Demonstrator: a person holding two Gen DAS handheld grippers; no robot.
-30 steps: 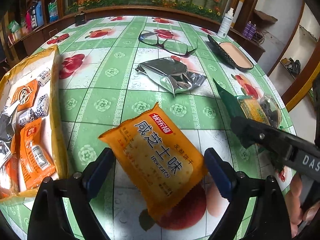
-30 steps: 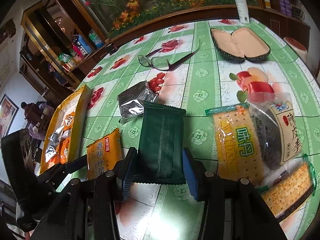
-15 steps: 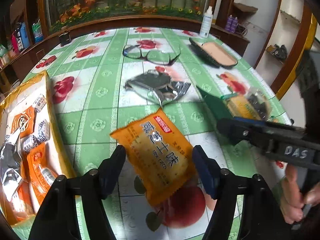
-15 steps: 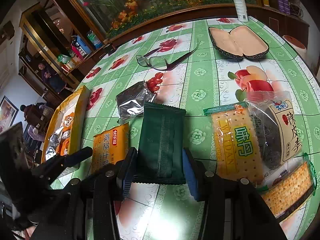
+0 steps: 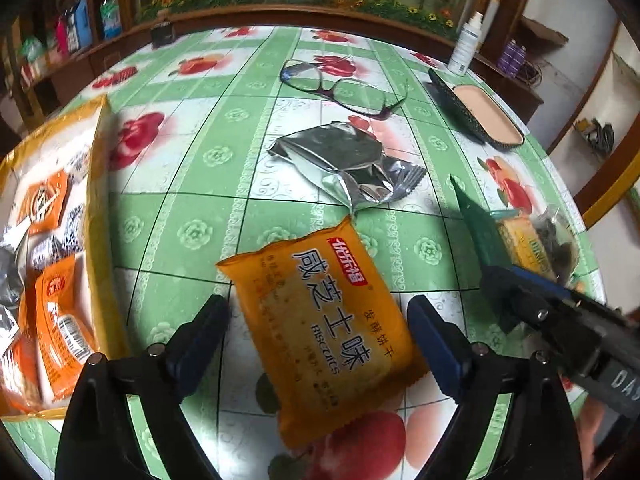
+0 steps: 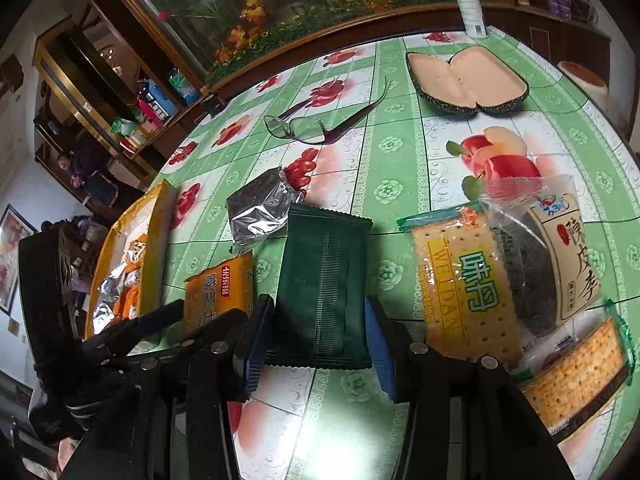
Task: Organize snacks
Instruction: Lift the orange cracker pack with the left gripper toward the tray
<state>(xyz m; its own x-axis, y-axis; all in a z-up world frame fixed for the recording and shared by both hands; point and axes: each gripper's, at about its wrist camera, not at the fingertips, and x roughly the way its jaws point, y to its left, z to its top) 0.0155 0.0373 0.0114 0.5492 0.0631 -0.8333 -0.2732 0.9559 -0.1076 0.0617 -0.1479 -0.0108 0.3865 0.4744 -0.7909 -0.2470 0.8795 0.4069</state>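
The left gripper is hovering with jaws just reopened wide, the orange biscuit packet lying untouched between them. At its three o'clock, the right gripper is clamping the green packet.

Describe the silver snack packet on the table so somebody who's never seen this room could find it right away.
Start at the round table with the green fruit-print cloth. Near its middle, just in front of the folded-out eyeglasses, lies the crumpled silver foil packet. Unlike the orange biscuit packet and dark green packet beside it, it is shiny, wrinkled and shows no printing.
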